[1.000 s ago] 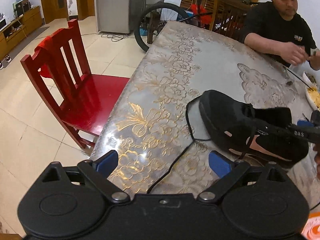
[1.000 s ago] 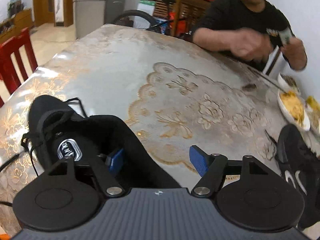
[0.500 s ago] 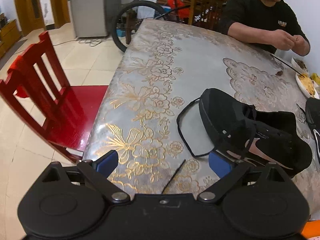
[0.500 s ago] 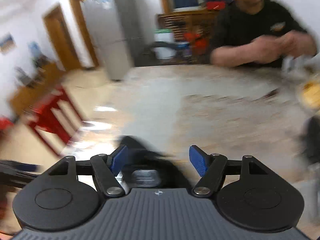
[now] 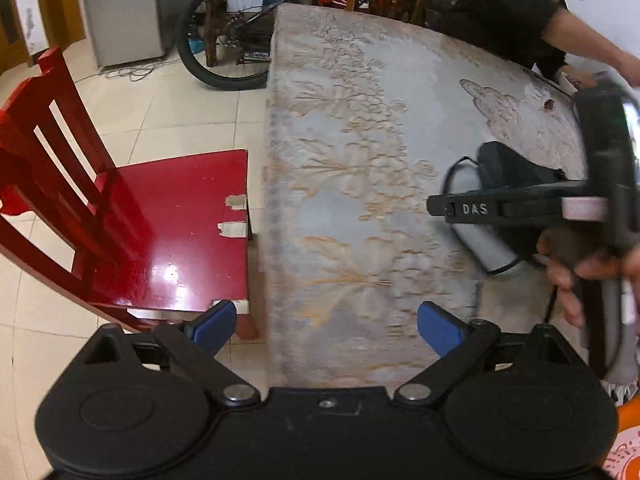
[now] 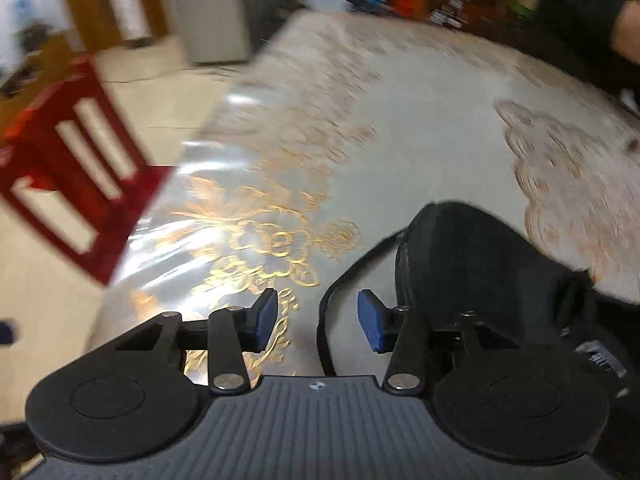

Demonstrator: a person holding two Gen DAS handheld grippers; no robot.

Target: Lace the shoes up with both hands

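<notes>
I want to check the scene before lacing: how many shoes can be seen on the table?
1. The black shoe lies on the table, just right of the right gripper, with its black lace looped beside it. Another shoe may be hidden outside both views.

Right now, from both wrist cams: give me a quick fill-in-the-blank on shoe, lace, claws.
1. The black shoe lies on the ____.
2. Beside the table stands a ____ chair.
3. Between the pads of the left claw there is ____.
4. The black lace runs close to the right claw, whose jaws are ____.

Missing: table; red; nothing; closing
</notes>
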